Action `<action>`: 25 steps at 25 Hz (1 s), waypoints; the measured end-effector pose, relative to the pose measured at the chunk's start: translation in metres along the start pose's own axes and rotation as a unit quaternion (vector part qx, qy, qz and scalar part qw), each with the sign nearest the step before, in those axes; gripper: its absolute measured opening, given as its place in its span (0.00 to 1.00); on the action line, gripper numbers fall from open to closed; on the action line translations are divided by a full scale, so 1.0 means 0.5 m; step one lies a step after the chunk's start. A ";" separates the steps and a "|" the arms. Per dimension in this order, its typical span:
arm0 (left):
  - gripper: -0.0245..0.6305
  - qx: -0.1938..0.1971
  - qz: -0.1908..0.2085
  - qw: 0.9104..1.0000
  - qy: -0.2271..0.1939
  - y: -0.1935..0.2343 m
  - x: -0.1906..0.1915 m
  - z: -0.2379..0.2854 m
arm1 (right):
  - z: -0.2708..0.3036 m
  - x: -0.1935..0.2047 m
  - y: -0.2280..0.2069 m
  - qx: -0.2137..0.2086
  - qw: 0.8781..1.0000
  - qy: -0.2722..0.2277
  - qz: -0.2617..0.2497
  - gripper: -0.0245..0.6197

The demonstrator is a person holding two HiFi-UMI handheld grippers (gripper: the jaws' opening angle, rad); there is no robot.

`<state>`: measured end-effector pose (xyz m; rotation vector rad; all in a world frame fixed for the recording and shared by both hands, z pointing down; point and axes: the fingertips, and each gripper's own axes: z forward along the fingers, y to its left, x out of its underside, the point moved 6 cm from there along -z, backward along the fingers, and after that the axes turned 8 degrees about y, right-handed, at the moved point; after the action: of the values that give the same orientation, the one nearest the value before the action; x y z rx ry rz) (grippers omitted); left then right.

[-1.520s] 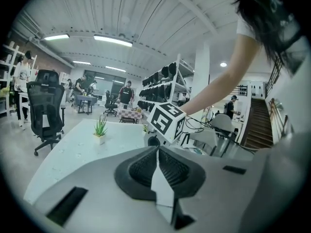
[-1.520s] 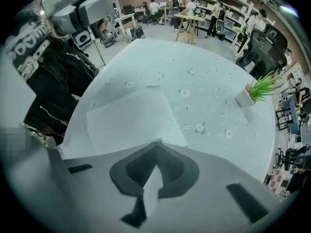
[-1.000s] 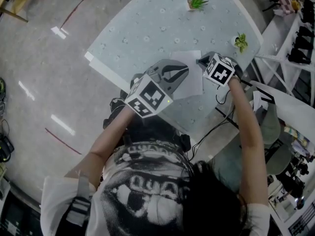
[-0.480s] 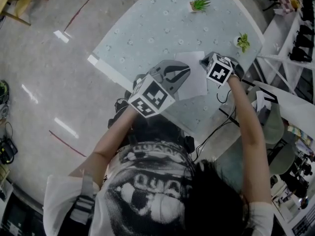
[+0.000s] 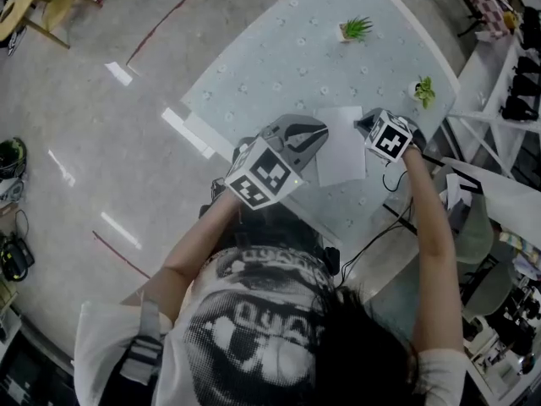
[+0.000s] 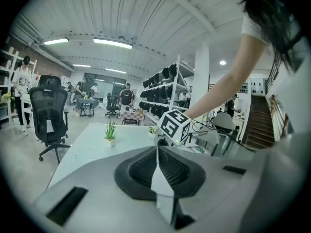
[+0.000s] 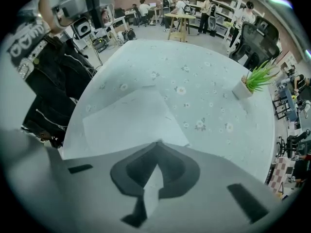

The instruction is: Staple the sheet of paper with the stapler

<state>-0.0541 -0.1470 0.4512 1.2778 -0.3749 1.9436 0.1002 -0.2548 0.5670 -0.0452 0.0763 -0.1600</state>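
Head view: the sheet of paper [image 5: 342, 155] lies by the table [image 5: 279, 66]'s near edge, between left gripper [image 5: 324, 128] and right gripper [image 5: 358, 125], both closed, empty. Light, floppy, likely slippery; pinch an edge.

- A glossy grey floor [image 5: 101, 125] fills the left of the head view, crossed by a red line [image 5: 173, 11] and streaks of reflected light.
- A pale table [image 5: 279, 66] with a small flower print runs to the upper right, with two small potted plants [image 5: 357, 29] near its far edge.
- In the left gripper view, strip lights [image 6: 112, 42] run across a white ribbed ceiling.
- A black office chair [image 6: 48, 113] stands at left, dark-stocked shelving [image 6: 163, 86] at centre beside a white column [image 6: 201, 81], and a staircase [image 6: 260, 125] at right.
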 end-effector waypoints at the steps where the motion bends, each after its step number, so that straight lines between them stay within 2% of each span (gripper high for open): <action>1: 0.06 0.003 0.006 1.000 0.003 0.001 -0.002 -0.005 | -0.001 0.000 0.000 0.002 1.000 0.000 0.001 0.04; 9: 0.06 0.012 0.036 0.999 0.023 0.016 -0.008 -0.048 | -0.027 0.014 -0.002 0.018 0.998 -0.040 0.052 0.04; 13: 0.06 0.025 0.050 0.998 0.039 0.015 -0.006 -0.061 | -0.041 0.022 0.010 0.039 0.992 -0.066 0.101 0.04; 21: 0.06 0.070 0.063 0.994 0.052 0.005 0.018 -0.051 | -0.082 0.026 0.055 0.095 0.957 -0.156 0.227 0.04; 25: 0.06 0.087 0.077 0.991 0.060 -0.003 0.021 -0.039 | -0.103 0.019 0.096 0.119 0.932 -0.204 0.275 0.03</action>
<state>-0.0679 -0.1299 0.4513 1.2638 -0.2537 2.2124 0.1132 -0.2109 0.5126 0.1866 -0.3460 0.4037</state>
